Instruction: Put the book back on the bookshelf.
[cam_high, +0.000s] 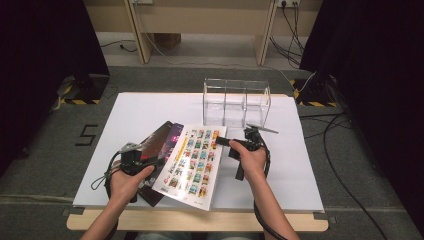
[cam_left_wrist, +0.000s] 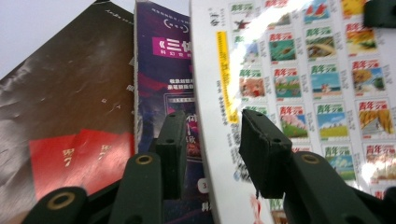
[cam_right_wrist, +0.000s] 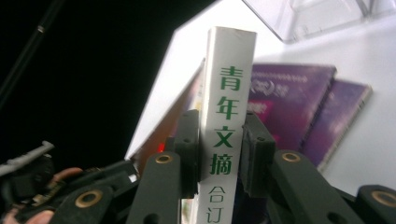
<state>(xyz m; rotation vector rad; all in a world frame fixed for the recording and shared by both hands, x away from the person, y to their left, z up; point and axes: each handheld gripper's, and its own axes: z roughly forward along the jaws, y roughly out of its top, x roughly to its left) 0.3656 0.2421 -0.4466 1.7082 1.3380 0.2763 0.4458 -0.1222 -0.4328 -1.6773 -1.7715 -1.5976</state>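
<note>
Right gripper view: right gripper (cam_right_wrist: 219, 154) clamps the thick white illustrated book's (cam_right_wrist: 227, 116) spine; left gripper (cam_left_wrist: 210, 154), open, straddles its edge—lift evenly toward the worktop's (cam_high: 300, 165) far edge.

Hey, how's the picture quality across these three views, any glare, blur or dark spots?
Left gripper view: strong glare streaks across the glossy white book, washing out some cover pictures; the near jaws look soft. Right gripper view: its left half is black, but the green spine lettering is sharp. High view: evenly lit white table, dark curtains at both sides.
</note>
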